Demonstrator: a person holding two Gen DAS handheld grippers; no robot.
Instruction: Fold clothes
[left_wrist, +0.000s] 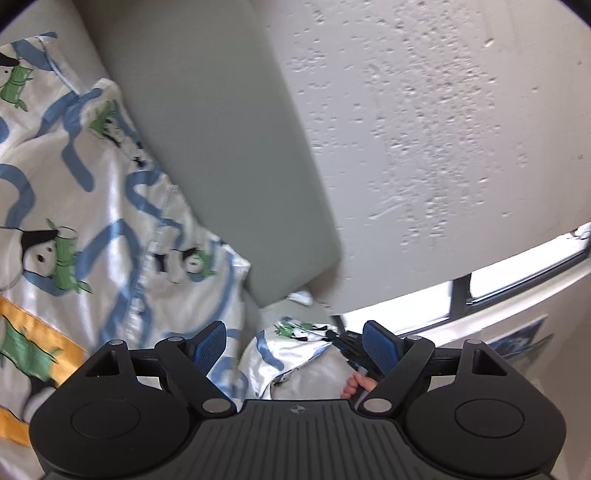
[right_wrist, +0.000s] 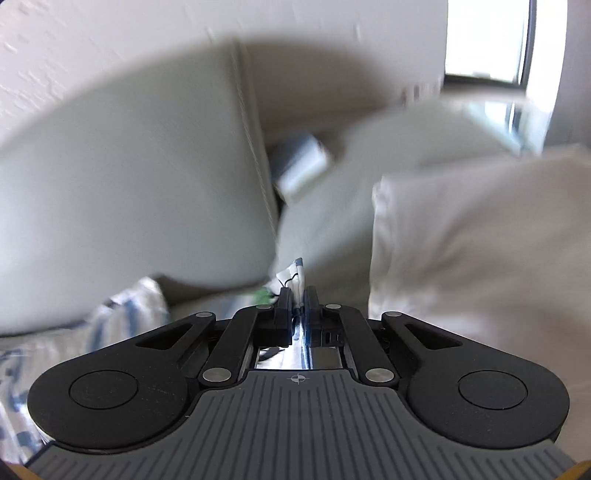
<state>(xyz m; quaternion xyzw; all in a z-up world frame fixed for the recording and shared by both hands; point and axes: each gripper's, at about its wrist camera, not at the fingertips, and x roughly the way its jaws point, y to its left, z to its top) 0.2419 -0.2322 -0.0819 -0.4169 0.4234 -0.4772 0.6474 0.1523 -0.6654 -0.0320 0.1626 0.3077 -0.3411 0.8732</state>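
Panda-print garment (left_wrist: 110, 221) is seen spread on the grey sofa (left_wrist: 207, 147) left of the left gripper (left_wrist: 291, 349), jaws spread and empty, while its edge is pinched by the right gripper (right_wrist: 297, 295); tension should be kept even.

Motion blur smears the whole right wrist view: the white pillow (right_wrist: 480, 240) and a small blue-grey thing (right_wrist: 301, 166) behind the cushion (right_wrist: 129, 184) cannot be made out. The printed cloth (left_wrist: 92, 184) runs off the left edge of the left wrist view. A person's fingers (left_wrist: 354, 384) are mostly hidden behind the left hand-held gripper (left_wrist: 295, 347).
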